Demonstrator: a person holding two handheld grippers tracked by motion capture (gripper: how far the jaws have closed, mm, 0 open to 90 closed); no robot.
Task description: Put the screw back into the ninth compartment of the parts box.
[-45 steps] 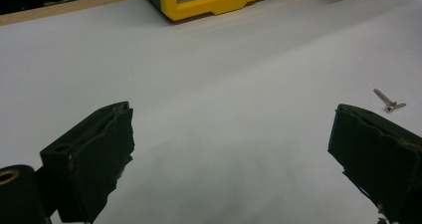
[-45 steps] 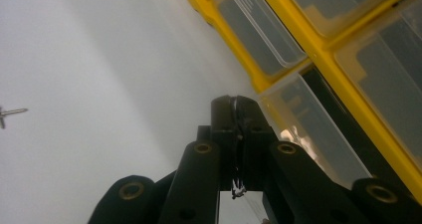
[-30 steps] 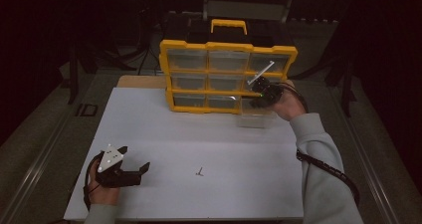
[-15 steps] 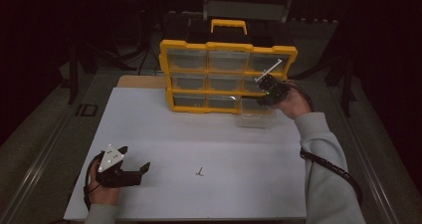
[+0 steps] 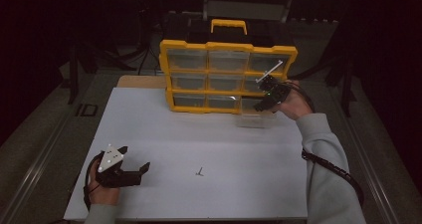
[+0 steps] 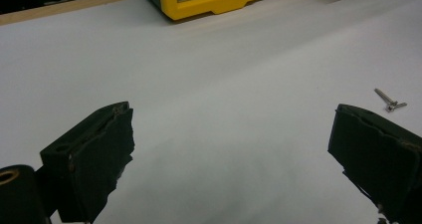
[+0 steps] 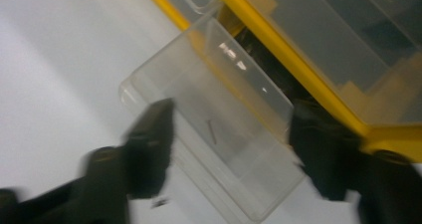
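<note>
A clear plastic drawer (image 7: 214, 129), pulled out of the yellow drawer organizer (image 5: 229, 77), is seen on the white table (image 5: 199, 134) at the far right, directly under the right gripper (image 5: 268, 92). A small screw (image 7: 211, 132) is seen inside it. The jaws have just been opening and stand wide, released. The left gripper (image 5: 122, 169) is rested near left, open, another screw (image 6: 390, 100) lying to its right.

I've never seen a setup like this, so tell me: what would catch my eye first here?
The bright yellow drawer organizer at the far edge of the white table stands out. One clear drawer is pulled out at its lower right corner, below the open right gripper. A small screw lies alone near the front.
</note>
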